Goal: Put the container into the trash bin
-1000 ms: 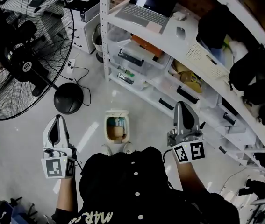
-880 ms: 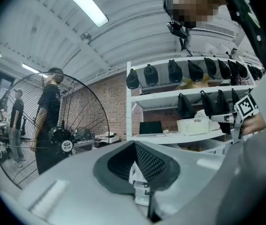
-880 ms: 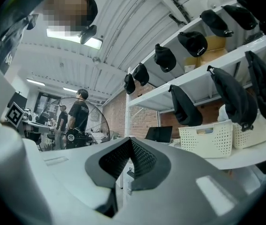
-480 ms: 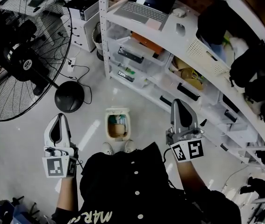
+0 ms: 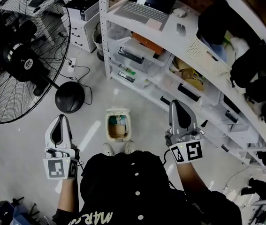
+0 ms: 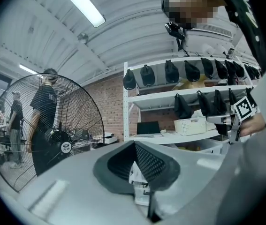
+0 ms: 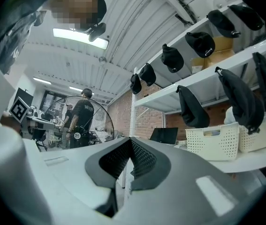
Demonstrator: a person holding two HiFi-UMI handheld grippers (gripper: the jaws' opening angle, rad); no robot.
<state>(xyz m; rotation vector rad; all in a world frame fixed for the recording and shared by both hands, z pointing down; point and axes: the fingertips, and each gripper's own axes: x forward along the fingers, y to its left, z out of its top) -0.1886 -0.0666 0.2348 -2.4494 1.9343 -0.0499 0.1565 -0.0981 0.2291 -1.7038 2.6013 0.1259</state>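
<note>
A small white trash bin (image 5: 117, 124) stands on the pale floor just ahead of my shoes, its lid up. Inside it lie a tan item (image 5: 117, 131) and something teal; which one is the container I cannot tell. My left gripper (image 5: 60, 120) hovers left of the bin, shut, with nothing in it. My right gripper (image 5: 179, 105) is held right of the bin, near the shelf, also shut and empty. In the left gripper view the left gripper (image 6: 135, 146) points level at the fan and shelves. The right gripper (image 7: 131, 142) likewise shows only its closed black pads.
A large pedestal fan (image 5: 20, 55) with a round black base (image 5: 69, 98) stands at the left. A white shelf rack (image 5: 105, 32) runs along the right with a laptop (image 5: 147, 3), storage boxes, a white basket (image 5: 208, 55) and dark bags. Two people stand behind the fan (image 6: 43, 135).
</note>
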